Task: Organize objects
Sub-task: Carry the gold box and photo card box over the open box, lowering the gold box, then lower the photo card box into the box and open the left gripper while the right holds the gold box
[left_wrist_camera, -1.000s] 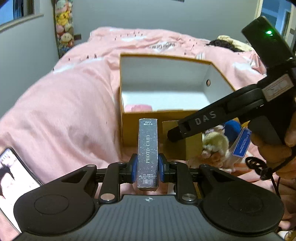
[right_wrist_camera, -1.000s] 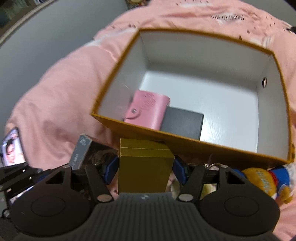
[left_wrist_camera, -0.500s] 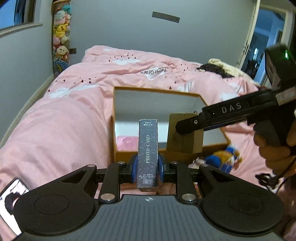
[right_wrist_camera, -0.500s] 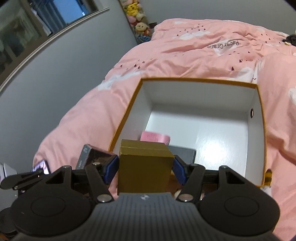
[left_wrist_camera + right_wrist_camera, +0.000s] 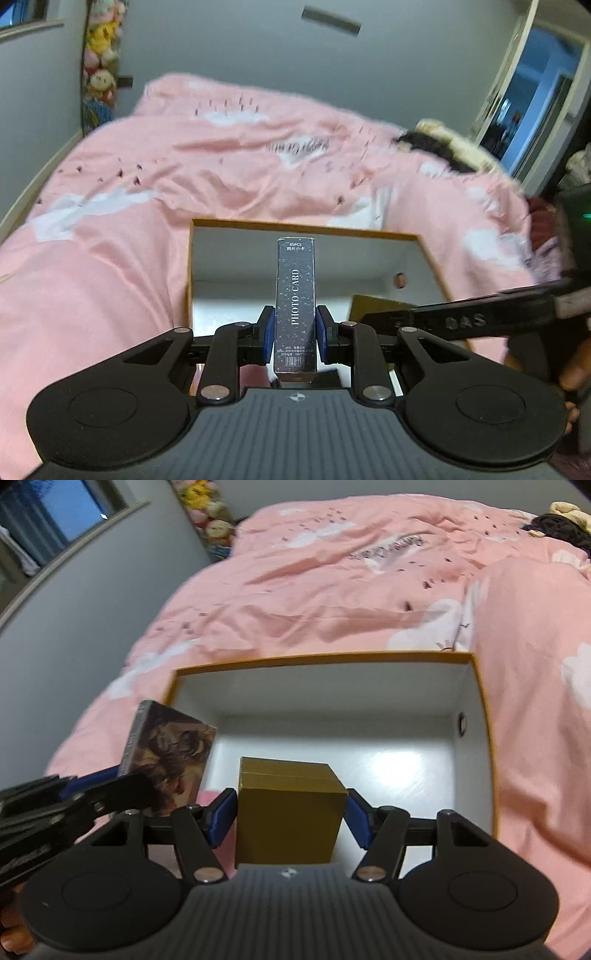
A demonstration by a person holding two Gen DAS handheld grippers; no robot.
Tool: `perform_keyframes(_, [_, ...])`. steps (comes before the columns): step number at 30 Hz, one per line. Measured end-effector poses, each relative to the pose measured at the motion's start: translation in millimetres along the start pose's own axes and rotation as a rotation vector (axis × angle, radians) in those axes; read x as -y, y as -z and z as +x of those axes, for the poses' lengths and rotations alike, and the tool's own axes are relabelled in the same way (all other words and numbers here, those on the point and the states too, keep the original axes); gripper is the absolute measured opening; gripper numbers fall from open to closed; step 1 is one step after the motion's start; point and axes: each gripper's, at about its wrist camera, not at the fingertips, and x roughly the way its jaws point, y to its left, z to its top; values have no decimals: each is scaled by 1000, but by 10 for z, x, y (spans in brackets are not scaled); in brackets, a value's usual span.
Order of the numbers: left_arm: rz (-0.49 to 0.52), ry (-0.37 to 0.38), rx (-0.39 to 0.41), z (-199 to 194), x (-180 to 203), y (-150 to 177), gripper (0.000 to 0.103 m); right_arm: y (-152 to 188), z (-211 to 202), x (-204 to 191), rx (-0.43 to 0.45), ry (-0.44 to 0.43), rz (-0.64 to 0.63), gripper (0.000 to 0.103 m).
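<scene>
The left gripper [image 5: 294, 338] clamps a dark photo-card box [image 5: 295, 306] upright between its blue pads, held over the near-left part of the open orange box [image 5: 306, 230] on the pink duvet [image 5: 110, 236]. Only the right camera shows that box's printed face — a portrait, blurred. The right gripper [image 5: 290, 818] grips a gold box [image 5: 290, 812] over the white floor; the left view catches just a corner of it.

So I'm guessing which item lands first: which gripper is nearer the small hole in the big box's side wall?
Right, I'd judge. The right gripper, holding the gold box, is nearer the hole in that wall. The left gripper, with the photo card pack, is by the opposite wall.
</scene>
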Motion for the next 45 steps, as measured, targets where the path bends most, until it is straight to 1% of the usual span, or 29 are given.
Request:
perform_keyframes(3, [-2,-26,-43,366,-9,-122,26,-154,220,103,-26,2,24,64])
perform_keyframes(6, [-17,-28,-82,669,-24,-173,26,-263,419,179,-51,4,42,64])
perform_keyframes(8, [-19,-74,-119,836,-17,-163,26,-317,548,213,-62,4,47,64])
perform_keyframes(10, [-21,-102,-146,962,-20,-125,26,-353,648,234,-73,-1,53,64])
perform_keyframes(13, [-62,-108,-199,1108,-84,-71,26,-383,773,256,-93,-8,63,64])
perform_keyframes(16, [-92,-107,-211,1155,-132,-53,26,-396,852,267,-103,-7,65,64])
perform_keyframes(19, [-74,-127,-202,1155,-130,-76,27,-389,892,270,-109,-5,64,64])
perform_keyframes(22, [25,-193,-184,1120,-51,-71,27,-380,936,253,-126,-11,63,64])
perform_keyframes(24, [97,-222,-161,1060,21,-74,27,-367,958,241,-130,-9,61,64])
perform_keyframes(27, [140,-241,-111,871,62,-102,28,-365,994,217,-141,-8,62,64])
perform_keyframes(31, [89,-212,-45,534,-52,-176,28,-401,1044,136,-144,19,41,64])
perform_keyframes(34, [27,-238,0,316,-192,-222,28,-453,1109,27,-155,59,14,64])
perform_keyframes(35, [6,-235,13,258,-248,-226,28,-474,1138,-19,-159,73,-1,64])
perform_keyframes(37, [-44,-226,17,190,-362,-235,28,-509,1214,-113,-177,102,-27,64])
perform_keyframes(40, [-119,-232,10,152,-520,-203,28,-553,1342,-205,-203,119,-33,64])
perform_keyframes(42, [-128,-234,10,136,-562,-164,28,-573,1402,-255,-198,129,-34,64])
perform_keyframes(45, [-136,-219,5,116,-611,-103,28,-618,1436,-314,-180,138,-49,64])
